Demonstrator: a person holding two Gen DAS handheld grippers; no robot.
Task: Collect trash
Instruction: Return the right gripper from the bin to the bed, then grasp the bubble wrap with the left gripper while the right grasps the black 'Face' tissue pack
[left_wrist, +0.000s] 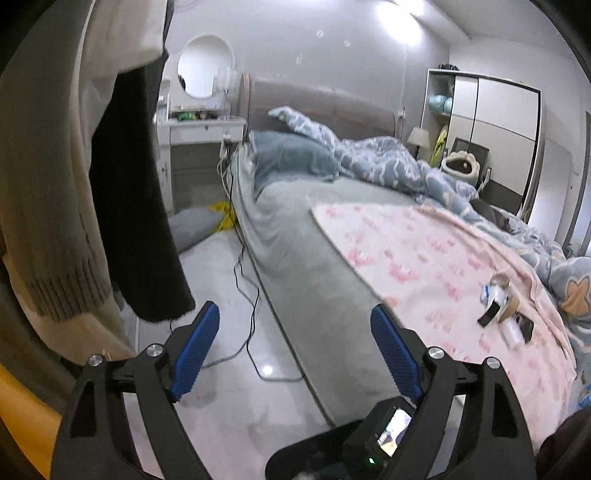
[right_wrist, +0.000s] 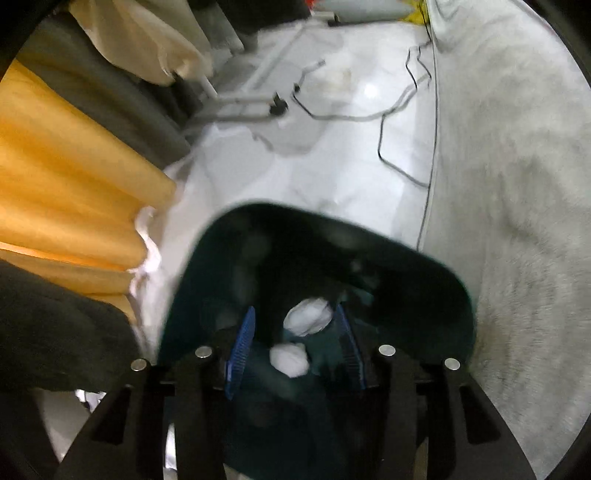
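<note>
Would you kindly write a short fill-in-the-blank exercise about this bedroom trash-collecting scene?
1. The right gripper points down into a dark ____.
2. The crumpled wads seen below its fingers are ____ in colour.
3. The blanket spread on the bed is ____ with a printed pattern.
4. The mirror above the dressing table is ____ in shape.

Missing words: bin; white; pink; round
</note>
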